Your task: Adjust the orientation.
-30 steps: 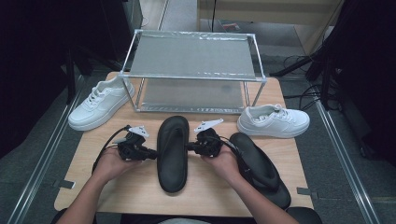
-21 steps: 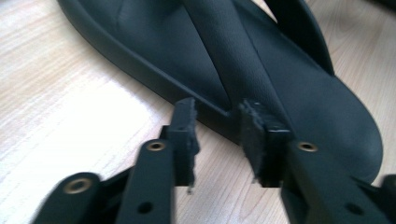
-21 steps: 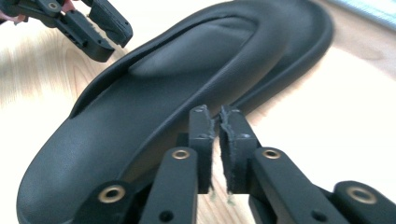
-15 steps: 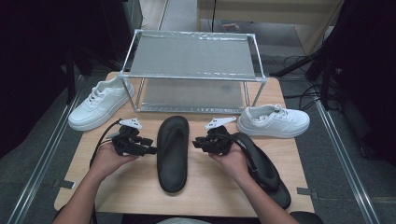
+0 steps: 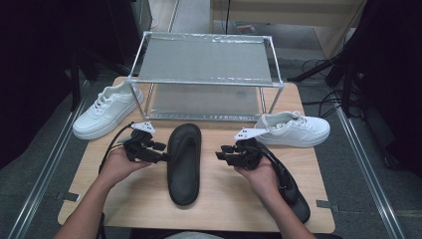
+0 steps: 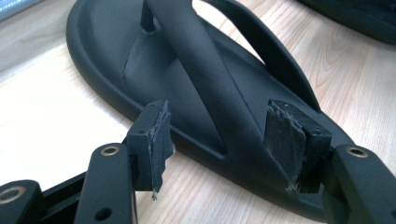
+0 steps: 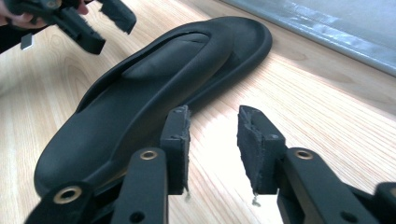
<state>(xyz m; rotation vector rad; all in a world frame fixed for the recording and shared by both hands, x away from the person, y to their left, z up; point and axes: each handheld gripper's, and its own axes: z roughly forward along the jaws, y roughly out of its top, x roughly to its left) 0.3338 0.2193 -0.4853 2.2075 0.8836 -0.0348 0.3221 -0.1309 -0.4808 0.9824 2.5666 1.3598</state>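
A wooden table [image 5: 224, 199] carries a wire shoe rack [image 5: 204, 74] at its far side, with a white sneaker at each end and a black sandal [image 5: 184, 162] lying flat in the near middle. Both grippers have drawn away from the sandal since a second ago. The left gripper [image 5: 161, 153] sits just left of it with jaws wide, the right gripper [image 5: 221, 153] stands apart on its right with jaws narrower but empty.

A black flip-flop sandal [image 5: 184, 164] of matte rubber lies flat and sole-down at the table's centre, its toe end pointing to twelve o'clock and its heel to six. Its thick Y-shaped strap [image 6: 205, 60] arches over the footbed from a toe post [image 6: 147, 18]. Nothing grips it.
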